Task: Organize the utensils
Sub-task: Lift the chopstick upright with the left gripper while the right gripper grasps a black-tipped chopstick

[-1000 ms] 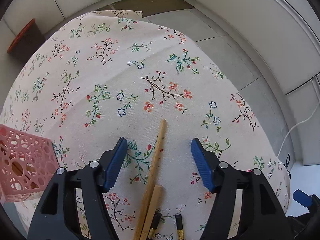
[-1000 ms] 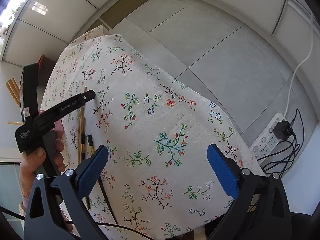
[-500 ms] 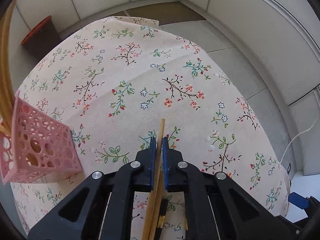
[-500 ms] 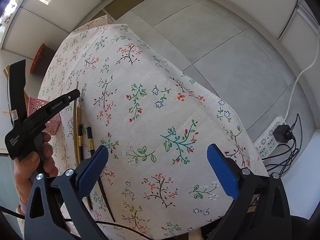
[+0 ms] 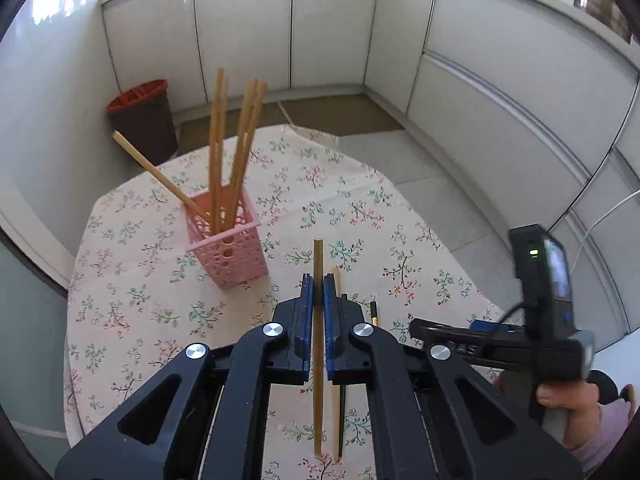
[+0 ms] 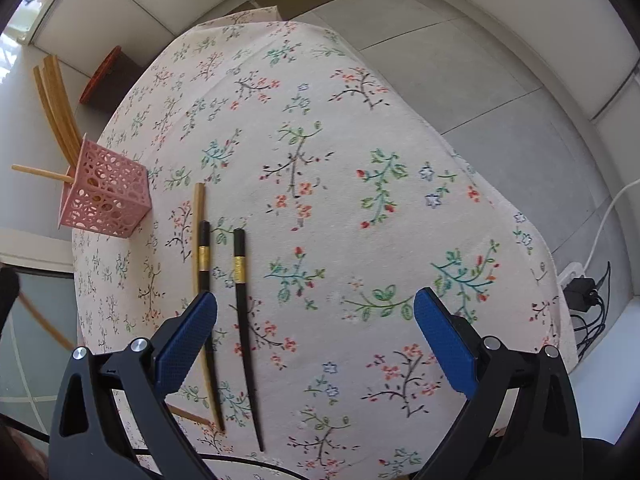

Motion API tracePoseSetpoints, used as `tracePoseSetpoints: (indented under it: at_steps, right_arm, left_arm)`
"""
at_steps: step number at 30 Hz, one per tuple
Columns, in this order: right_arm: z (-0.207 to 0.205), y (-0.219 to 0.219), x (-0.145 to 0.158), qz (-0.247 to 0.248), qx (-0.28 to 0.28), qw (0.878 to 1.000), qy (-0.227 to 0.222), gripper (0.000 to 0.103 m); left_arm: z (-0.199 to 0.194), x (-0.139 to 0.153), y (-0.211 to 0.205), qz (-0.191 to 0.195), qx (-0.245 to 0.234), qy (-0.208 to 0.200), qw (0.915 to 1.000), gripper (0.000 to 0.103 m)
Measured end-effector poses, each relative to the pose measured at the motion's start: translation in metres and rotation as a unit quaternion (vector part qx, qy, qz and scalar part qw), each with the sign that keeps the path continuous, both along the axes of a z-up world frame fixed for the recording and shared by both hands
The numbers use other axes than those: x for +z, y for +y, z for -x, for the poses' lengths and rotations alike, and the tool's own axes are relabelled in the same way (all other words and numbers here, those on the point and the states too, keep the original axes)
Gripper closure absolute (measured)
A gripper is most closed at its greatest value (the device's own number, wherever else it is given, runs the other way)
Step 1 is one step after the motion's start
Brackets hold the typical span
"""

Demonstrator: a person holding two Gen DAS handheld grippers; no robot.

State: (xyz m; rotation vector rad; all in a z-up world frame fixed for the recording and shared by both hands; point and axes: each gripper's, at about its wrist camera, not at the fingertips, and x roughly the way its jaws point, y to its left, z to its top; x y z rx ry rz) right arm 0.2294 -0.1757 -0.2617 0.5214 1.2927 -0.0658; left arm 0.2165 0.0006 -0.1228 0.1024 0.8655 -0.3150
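My left gripper (image 5: 318, 278) is shut on a plain wooden chopstick (image 5: 318, 252) and holds it clear above the floral tablecloth (image 5: 160, 312). The pink perforated holder (image 5: 230, 248) stands ahead and to the left with several wooden chopsticks (image 5: 218, 152) upright in it. A second wooden chopstick (image 6: 198, 208) lies on the cloth beside two black chopsticks with gold bands (image 6: 204, 256) (image 6: 240, 268). My right gripper (image 6: 316, 312) hangs open low over the cloth, its left finger (image 6: 188, 336) above the near end of the black pair.
A brown bin with a red rim (image 5: 140, 116) sits on the floor beyond the table. White cabinets line the walls. A power strip with cables (image 6: 580, 284) lies on the floor at the right. The cloth drops off at the table's round edge.
My left gripper closed on the wooden chopstick and lifted it off the cloth, tipping up so the holder came into view. My right gripper shifted left over the black chopsticks, still open.
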Motion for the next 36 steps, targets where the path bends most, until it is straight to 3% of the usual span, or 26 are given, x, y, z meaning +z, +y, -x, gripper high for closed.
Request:
tracePoseSetpoints:
  at_steps: [2, 7, 9, 13, 14, 15, 16, 17, 21, 26, 30, 36]
  right_arm:
    - [-0.005, 0.013, -0.002, 0.01, 0.01, 1.0, 0.005, 0.009]
    - [-0.019, 0.037, -0.017, 0.018, 0.026, 0.999, 0.036, 0.031]
    - [-0.024, 0.046, -0.023, 0.021, 0.031, 0.998, 0.046, 0.044]
    - [-0.03, 0.061, -0.025, 0.045, 0.04, 0.997, 0.042, 0.055]
    - [-0.032, 0.065, -0.025, 0.049, 0.038, 0.997, 0.04, 0.063]
    - [-0.034, 0.067, -0.025, 0.049, 0.04, 0.997, 0.037, 0.082]
    - [-0.035, 0.069, -0.027, 0.04, 0.045, 0.997, 0.039, 0.092]
    - [-0.035, 0.067, -0.027, 0.033, 0.043, 0.998, 0.037, 0.095]
    - [-0.028, 0.056, -0.022, -0.013, 0.032, 0.999, 0.019, 0.096]
    - [-0.003, 0.051, 0.018, -0.016, 0.052, 0.997, -0.054, 0.096]
    - [0.022, 0.045, 0.054, -0.008, 0.063, 0.99, -0.128, 0.096]
    - [0.044, 0.021, 0.089, -0.02, 0.049, 0.978, -0.2, 0.096]
  left_arm:
    - [0.014, 0.015, 0.013, 0.011, 0.007, -0.023, 0.9997, 0.099]
    - [0.031, 0.034, 0.043, 0.033, 0.024, -0.049, 0.998, 0.099]
    - [0.035, 0.04, 0.052, 0.04, 0.029, -0.056, 0.9972, 0.099]
    - [0.037, 0.047, 0.066, 0.052, 0.036, -0.063, 0.996, 0.099]
    - [0.038, 0.047, 0.068, 0.054, 0.037, -0.062, 0.9959, 0.099]
    - [0.037, 0.046, 0.071, 0.055, 0.041, -0.062, 0.9958, 0.099]
    - [0.036, 0.046, 0.073, 0.057, 0.045, -0.06, 0.9956, 0.099]
    - [0.036, 0.046, 0.076, 0.058, 0.048, -0.058, 0.9955, 0.099]
    - [0.035, 0.048, 0.085, 0.064, 0.059, -0.058, 0.9945, 0.099]
    - [0.035, 0.051, 0.091, 0.074, 0.068, -0.058, 0.9932, 0.099]
    - [0.034, 0.052, 0.092, 0.077, 0.071, -0.057, 0.9929, 0.099]
    - [0.034, 0.056, 0.097, 0.09, 0.082, -0.061, 0.9907, 0.098]
